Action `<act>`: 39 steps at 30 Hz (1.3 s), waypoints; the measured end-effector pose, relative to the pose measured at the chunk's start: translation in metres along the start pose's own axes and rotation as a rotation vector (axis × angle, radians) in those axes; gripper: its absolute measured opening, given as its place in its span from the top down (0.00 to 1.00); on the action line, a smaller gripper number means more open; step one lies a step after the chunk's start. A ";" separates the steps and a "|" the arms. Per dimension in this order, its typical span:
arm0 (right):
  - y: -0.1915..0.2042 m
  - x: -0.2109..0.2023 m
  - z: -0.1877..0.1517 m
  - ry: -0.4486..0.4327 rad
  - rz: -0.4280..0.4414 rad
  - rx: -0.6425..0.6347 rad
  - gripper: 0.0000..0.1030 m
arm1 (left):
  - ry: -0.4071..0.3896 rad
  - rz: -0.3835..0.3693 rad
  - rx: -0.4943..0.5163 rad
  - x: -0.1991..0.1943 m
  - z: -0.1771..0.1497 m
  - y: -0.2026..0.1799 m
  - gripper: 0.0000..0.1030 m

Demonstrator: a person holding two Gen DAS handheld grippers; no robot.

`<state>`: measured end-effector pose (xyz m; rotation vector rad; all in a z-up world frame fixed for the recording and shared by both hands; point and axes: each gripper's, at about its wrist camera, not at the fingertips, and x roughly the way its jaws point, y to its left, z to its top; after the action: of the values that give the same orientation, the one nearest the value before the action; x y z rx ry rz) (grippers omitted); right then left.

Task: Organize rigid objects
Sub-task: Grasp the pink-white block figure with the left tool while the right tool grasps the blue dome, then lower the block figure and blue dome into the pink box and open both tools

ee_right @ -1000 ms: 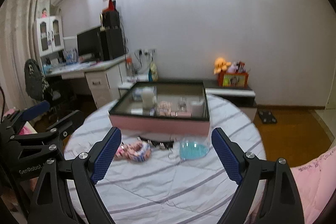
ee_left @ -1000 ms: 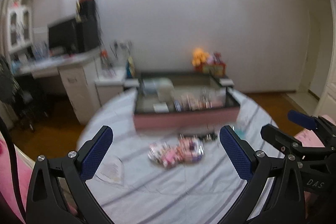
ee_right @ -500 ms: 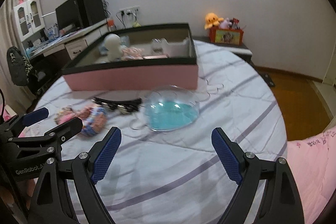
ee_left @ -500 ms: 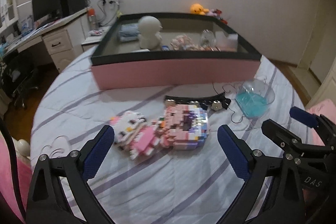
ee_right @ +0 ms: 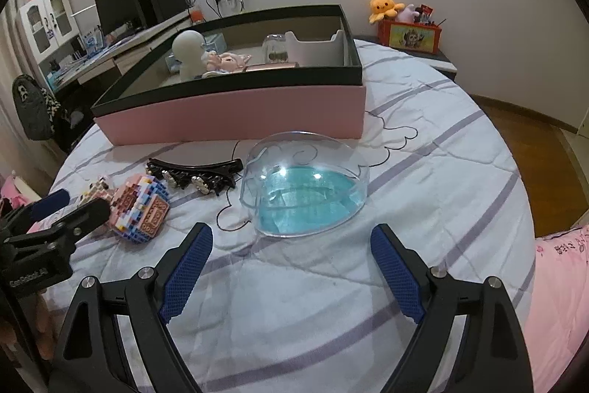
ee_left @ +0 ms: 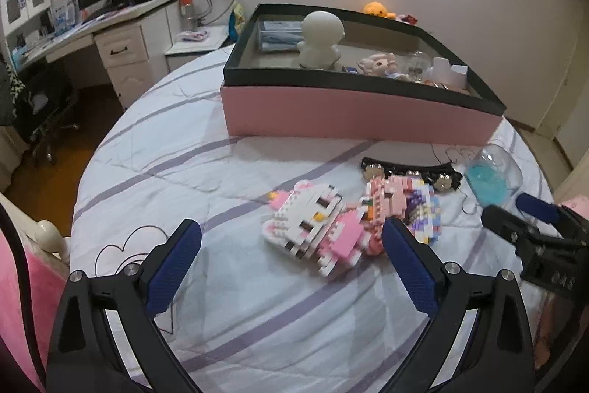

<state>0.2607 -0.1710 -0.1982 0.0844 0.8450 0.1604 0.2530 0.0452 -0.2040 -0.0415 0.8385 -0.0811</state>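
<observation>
Hovering over a bed covered in a white sheet with purple stripes, both grippers point down at a slant with nothing between their fingers. The left gripper has its blue-padded fingers spread wide, and the right gripper stands just as wide, its fingers empty too.

Just ahead of the left gripper lies a white and pink brick-built cat figure, flat on the sheet. Touching it on the right is a second brick figure in pink, orange and pale purple, and the left gripper's right finger overlaps its near edge in the left wrist view, though contact cannot be told. Behind these figures a black hair clip with metal studs lies across the sheet.

Ahead of the right gripper sits a clear heart-shaped plastic case with something turquoise inside, near the open fingers but apart from them. The hair clip lies just to its left.

Farther back on the bed stands a large open box with pink walls and a black rim. Inside it are a white round-headed figurine, a small pink doll, a clear glass jar and a white holder in the right corner.
</observation>
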 end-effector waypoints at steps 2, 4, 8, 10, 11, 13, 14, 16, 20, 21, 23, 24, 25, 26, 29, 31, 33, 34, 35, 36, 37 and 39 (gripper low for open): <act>0.000 0.000 0.001 0.002 0.003 0.000 0.13 | 0.018 0.018 0.017 0.002 -0.004 0.003 0.03; 0.000 0.001 0.002 0.006 0.001 0.003 0.13 | 0.040 0.007 0.021 0.007 -0.005 0.003 0.03; 0.000 0.006 0.005 0.026 -0.004 0.001 0.13 | 0.044 0.021 0.036 0.017 0.000 0.002 0.03; 0.000 0.008 0.009 0.031 -0.007 -0.001 0.13 | 0.058 0.034 0.069 0.024 0.006 -0.003 0.05; 0.000 0.011 0.013 0.039 -0.005 0.003 0.13 | 0.062 0.029 0.083 0.028 0.009 -0.005 0.13; -0.003 0.016 0.019 0.049 0.002 0.012 0.13 | 0.052 0.015 0.112 0.028 0.012 -0.011 0.32; -0.004 0.020 0.024 0.053 0.004 0.014 0.13 | 0.044 0.009 0.126 0.026 0.012 -0.013 0.39; -0.005 0.024 0.028 0.055 0.003 0.018 0.13 | 0.036 0.032 0.156 0.026 0.011 -0.019 0.39; -0.004 0.033 0.034 0.058 -0.043 0.005 0.24 | 0.012 0.038 0.142 0.017 0.011 -0.018 0.39; -0.003 0.033 0.034 0.056 -0.072 -0.007 0.29 | 0.005 0.040 0.139 0.014 0.010 -0.018 0.39; -0.001 0.031 0.031 0.052 -0.082 -0.020 0.29 | -0.010 0.027 0.135 0.007 0.009 -0.020 0.39; -0.001 0.030 0.031 0.053 -0.085 -0.024 0.29 | -0.022 0.023 0.133 0.002 0.009 -0.021 0.39; -0.001 0.028 0.030 0.048 -0.086 -0.023 0.29 | -0.034 0.018 0.134 -0.004 0.008 -0.023 0.39; -0.001 0.022 0.028 0.028 -0.066 -0.012 0.29 | -0.045 0.012 0.135 -0.008 0.009 -0.025 0.39; 0.004 -0.003 0.023 -0.044 -0.002 0.005 0.29 | -0.107 -0.004 0.122 -0.033 0.011 -0.029 0.39; 0.013 -0.030 0.020 -0.120 0.002 -0.009 0.29 | -0.155 -0.009 0.114 -0.051 0.013 -0.030 0.39; 0.022 -0.059 0.016 -0.202 0.012 -0.023 0.29 | -0.215 -0.009 0.112 -0.074 0.016 -0.032 0.39; 0.026 -0.071 0.016 -0.234 0.017 -0.030 0.29 | -0.244 -0.008 0.113 -0.085 0.016 -0.033 0.39; 0.032 -0.085 0.014 -0.270 0.022 -0.037 0.29 | -0.273 -0.008 0.113 -0.097 0.017 -0.033 0.39; 0.038 -0.099 0.014 -0.308 0.025 -0.048 0.29 | -0.307 -0.010 0.106 -0.110 0.018 -0.033 0.39; 0.044 -0.110 0.014 -0.334 0.021 -0.059 0.29 | -0.336 -0.012 0.104 -0.123 0.018 -0.034 0.39; 0.055 -0.131 0.014 -0.394 -0.005 -0.082 0.29 | -0.385 -0.015 0.098 -0.144 0.019 -0.034 0.39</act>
<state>0.1795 -0.1403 -0.0851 0.0350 0.4449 0.1669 0.1696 0.0241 -0.0826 0.0285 0.4491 -0.1242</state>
